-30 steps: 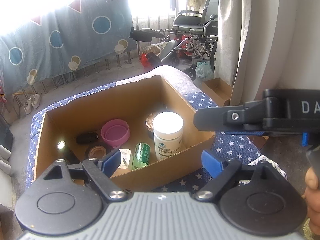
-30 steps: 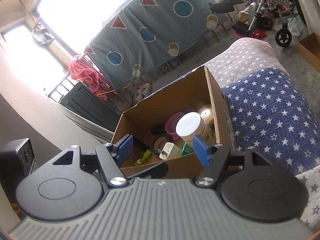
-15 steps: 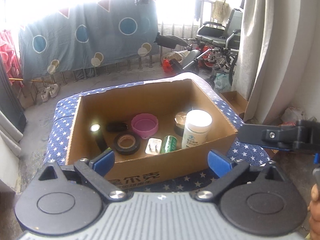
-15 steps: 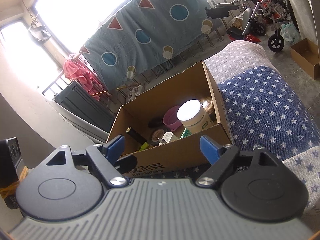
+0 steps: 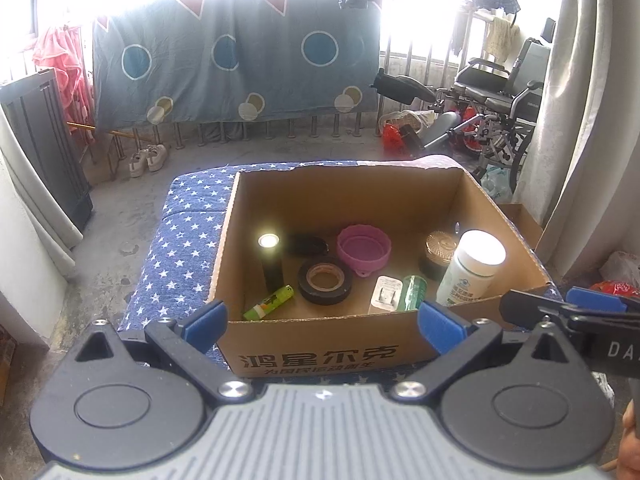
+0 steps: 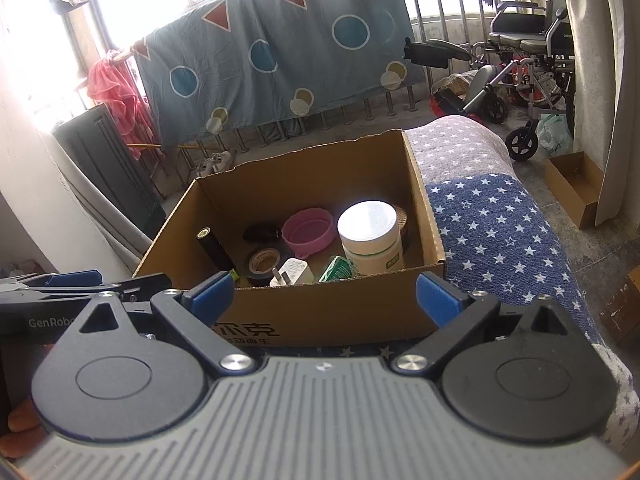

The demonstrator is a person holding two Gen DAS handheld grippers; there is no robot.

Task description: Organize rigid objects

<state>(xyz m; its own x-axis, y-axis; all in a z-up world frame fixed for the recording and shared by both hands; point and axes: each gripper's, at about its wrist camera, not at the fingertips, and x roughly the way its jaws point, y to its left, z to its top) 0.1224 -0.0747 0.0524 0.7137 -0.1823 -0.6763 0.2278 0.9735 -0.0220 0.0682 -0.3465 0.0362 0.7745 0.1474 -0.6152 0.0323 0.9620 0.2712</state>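
A cardboard box (image 5: 320, 344) (image 6: 320, 316) sits on a blue star-print cushion (image 5: 180, 248) (image 6: 500, 232). Inside are a white bottle (image 5: 470, 274) (image 6: 374, 238), a pink bowl (image 5: 363, 249) (image 6: 308, 232), a black tape roll (image 5: 325, 280) (image 6: 264, 262), a black flashlight (image 5: 271, 262) (image 6: 214, 250), a green lighter (image 5: 269, 301), a white charger (image 5: 385, 294) (image 6: 294, 272), a green pack (image 5: 414, 292) (image 6: 338, 269) and a bronze-lidded jar (image 5: 438, 252). My left gripper (image 5: 322, 320) is open and empty in front of the box. My right gripper (image 6: 324, 298) is open and empty too, and shows at the right of the left wrist view (image 5: 568, 312).
A patterned blue sheet (image 5: 236, 60) hangs on the railing behind. A wheelchair (image 5: 496, 108) stands at the back right, a curtain (image 5: 580, 120) on the right, a dark radiator (image 5: 44, 152) on the left. A small cardboard box (image 6: 572, 184) lies on the floor.
Both grippers have pulled back and up from the box, so its whole inside and printed front wall now show. Both stay open and empty.
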